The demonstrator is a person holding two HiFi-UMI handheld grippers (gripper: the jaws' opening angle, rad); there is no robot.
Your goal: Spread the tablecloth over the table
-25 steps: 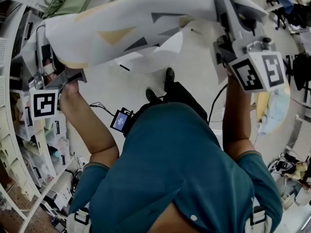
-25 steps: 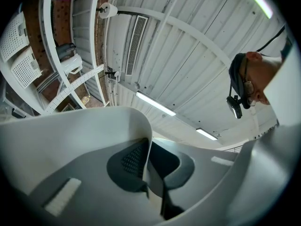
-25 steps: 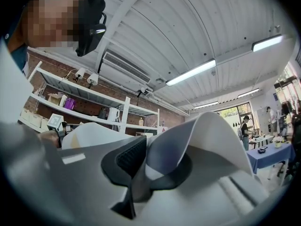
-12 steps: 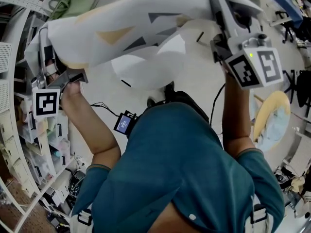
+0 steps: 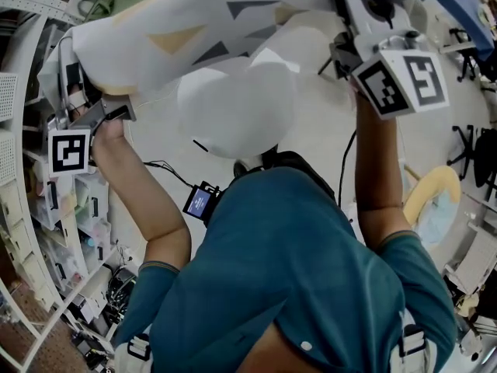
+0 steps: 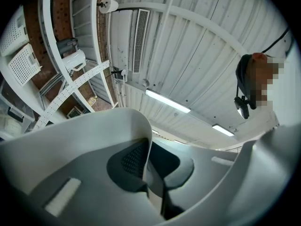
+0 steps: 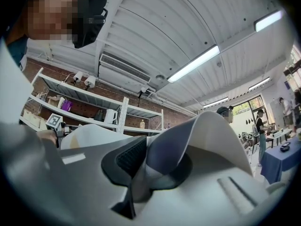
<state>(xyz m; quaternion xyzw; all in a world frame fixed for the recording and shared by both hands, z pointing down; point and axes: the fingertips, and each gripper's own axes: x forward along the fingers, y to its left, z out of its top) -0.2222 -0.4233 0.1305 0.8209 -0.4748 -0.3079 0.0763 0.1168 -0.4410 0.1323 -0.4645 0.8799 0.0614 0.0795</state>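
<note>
The tablecloth, white with grey and yellow triangles, hangs stretched in the air between my two grippers above the floor. My left gripper holds its left end beside the shelving, its fingertips hidden under the fabric. My right gripper holds the right end, higher up in the head view. In the left gripper view my left gripper is shut with a thin cloth edge between its pads. In the right gripper view my right gripper pinches a thicker fold of tablecloth that rises over the jaws.
White shelving runs close along the left. A yellow round object lies on the floor at the right, with black stands near it. A blue-covered table and people stand far off on the right.
Both grippers have carried the cloth sideways across the room and the floor has slid past beneath. The hanging middle of the cloth has swelled into a larger rounded belly. Both grips are unchanged.
</note>
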